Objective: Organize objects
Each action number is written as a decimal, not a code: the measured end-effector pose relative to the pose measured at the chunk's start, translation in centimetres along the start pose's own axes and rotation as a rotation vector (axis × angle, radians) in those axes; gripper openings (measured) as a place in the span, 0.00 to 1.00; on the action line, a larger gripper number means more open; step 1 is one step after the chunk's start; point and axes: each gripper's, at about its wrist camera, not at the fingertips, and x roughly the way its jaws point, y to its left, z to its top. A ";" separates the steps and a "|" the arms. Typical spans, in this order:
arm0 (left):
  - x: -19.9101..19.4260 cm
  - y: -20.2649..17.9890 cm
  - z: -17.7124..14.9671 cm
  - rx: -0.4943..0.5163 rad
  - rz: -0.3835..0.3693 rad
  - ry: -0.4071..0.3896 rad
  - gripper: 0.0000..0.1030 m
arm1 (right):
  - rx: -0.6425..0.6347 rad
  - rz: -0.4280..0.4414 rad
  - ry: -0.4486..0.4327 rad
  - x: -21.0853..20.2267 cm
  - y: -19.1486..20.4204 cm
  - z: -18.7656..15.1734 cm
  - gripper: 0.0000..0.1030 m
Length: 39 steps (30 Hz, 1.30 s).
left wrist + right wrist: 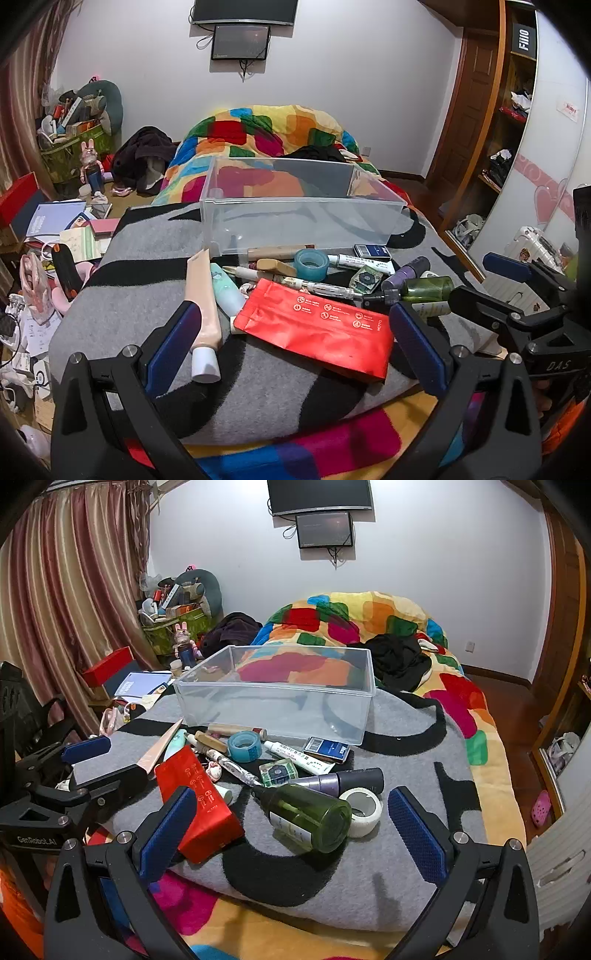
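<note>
A grey blanket with black curved bands lies over a multicoloured patchwork quilt on the bed. On it, at the far side, stands an empty clear rectangular plastic bin, upright. Just in front of the bin lies a scatter of small things. A flat red foil pouch lies nearest the left gripper; beside it is a long peach-coloured tube with a white cap. A green translucent bottle lies on its side between the fingers of the right gripper, touching a white roll of tape. Behind it lies a purple and black tube. A teal roll of tape and a dark blue card box lie close to the bin's front wall. Both grippers are spread wide, holding nothing.
</note>
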 end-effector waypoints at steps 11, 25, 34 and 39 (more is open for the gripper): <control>-0.2 -0.1 0.0 0.002 -0.006 -0.001 1.00 | 0.010 0.014 0.010 0.3 -0.1 -0.2 1.00; -0.1 -0.3 -0.1 0.009 -0.009 0.001 1.00 | 0.013 0.025 0.016 0.3 0.0 -0.2 1.00; -0.1 -0.4 -0.1 0.011 -0.011 0.002 1.00 | 0.015 0.030 0.016 0.3 0.1 -0.3 1.00; -0.1 -0.5 -0.2 0.015 -0.012 0.003 1.00 | 0.017 0.034 0.016 0.2 0.1 -0.3 1.00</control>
